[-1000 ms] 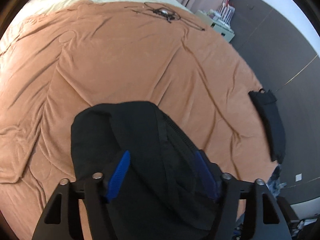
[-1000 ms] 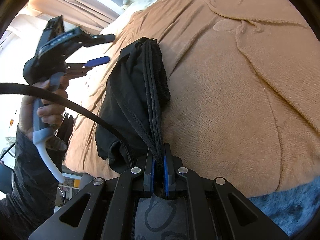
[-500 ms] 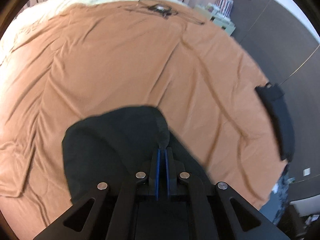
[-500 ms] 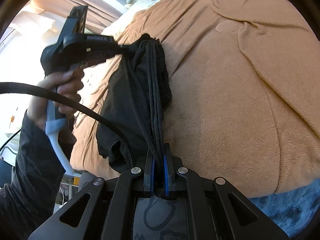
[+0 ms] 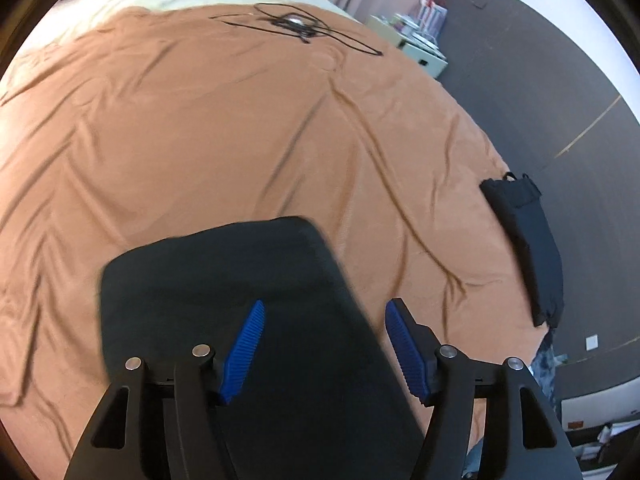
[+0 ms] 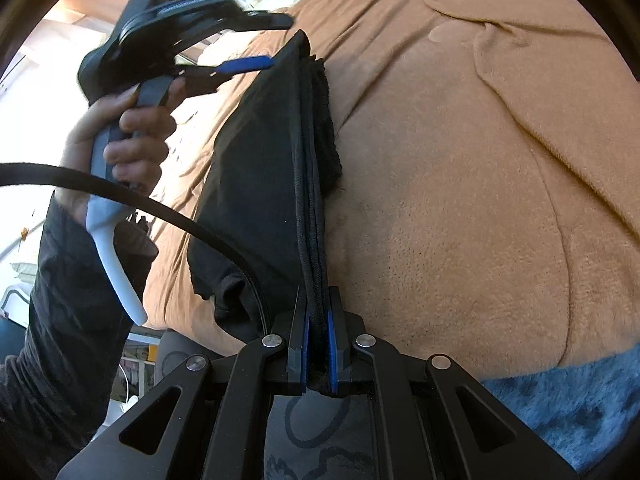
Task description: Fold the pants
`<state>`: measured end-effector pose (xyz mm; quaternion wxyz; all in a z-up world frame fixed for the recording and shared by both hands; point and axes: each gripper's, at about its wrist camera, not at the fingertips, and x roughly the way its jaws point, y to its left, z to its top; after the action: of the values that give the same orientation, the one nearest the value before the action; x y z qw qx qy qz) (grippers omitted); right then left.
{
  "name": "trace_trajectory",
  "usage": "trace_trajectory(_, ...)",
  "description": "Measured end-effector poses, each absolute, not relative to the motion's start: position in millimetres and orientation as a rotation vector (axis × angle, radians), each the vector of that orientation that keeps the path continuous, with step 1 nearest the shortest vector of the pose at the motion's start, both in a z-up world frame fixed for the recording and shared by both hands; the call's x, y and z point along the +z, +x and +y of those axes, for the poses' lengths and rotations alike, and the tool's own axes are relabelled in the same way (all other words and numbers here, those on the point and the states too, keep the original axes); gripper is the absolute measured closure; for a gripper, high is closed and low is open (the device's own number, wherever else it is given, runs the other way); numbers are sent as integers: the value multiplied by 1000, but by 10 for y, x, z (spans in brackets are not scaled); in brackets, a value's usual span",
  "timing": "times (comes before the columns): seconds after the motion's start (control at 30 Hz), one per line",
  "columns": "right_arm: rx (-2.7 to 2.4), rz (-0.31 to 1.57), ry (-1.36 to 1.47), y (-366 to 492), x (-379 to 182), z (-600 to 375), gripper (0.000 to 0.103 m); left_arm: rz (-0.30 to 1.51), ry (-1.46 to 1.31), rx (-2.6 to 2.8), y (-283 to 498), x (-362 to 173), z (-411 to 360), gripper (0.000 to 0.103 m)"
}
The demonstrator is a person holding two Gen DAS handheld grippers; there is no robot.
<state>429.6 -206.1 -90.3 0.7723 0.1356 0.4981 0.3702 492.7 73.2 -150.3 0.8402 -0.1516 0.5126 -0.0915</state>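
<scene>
The folded black pants lie on the orange blanket near its front edge. My left gripper hovers over them; its jaws are opening, and the blue pads stand apart from the cloth below. In the right wrist view the left gripper, held by a hand, is at the pants' far corner. My right gripper is shut on the stacked near edge of the pants, whose top layer runs taut and straight to that corner.
A second black garment hangs over the bed's right edge. A tangle of black cable lies at the far end, with a white cabinet beyond it. Blue fluffy fabric shows below the blanket. A black cable crosses the pants.
The left gripper shut on the pants' far corner half a second ago and has since opened. The rumpled top layer now lies flat with a straight edge. The right gripper stayed put.
</scene>
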Motion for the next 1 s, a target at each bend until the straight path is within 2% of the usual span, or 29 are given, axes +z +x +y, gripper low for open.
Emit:
trace_trajectory(0.53,818,1091,223,4122,-859,-1965,98,1116,-415,-37,3809,-1740,1478,38)
trace_trajectory(0.67,788,1075,223,4128,-790,-2014,88,1128,-442,-31,3584,-1845,1499,38)
trace_trajectory(0.77,756,1042,234,4123,-712,-2093,68,1141,-457,-26,3470,-1913,1495,38)
trace_trajectory(0.8,753,1026,238,4102,-664,-2124,64,1145,-465,-25,3440,-1942,1491,38)
trace_trajectory(1.0,786,950,218,4047,-425,-2028,64,1153,-506,-38,3308,-2023,1445,38)
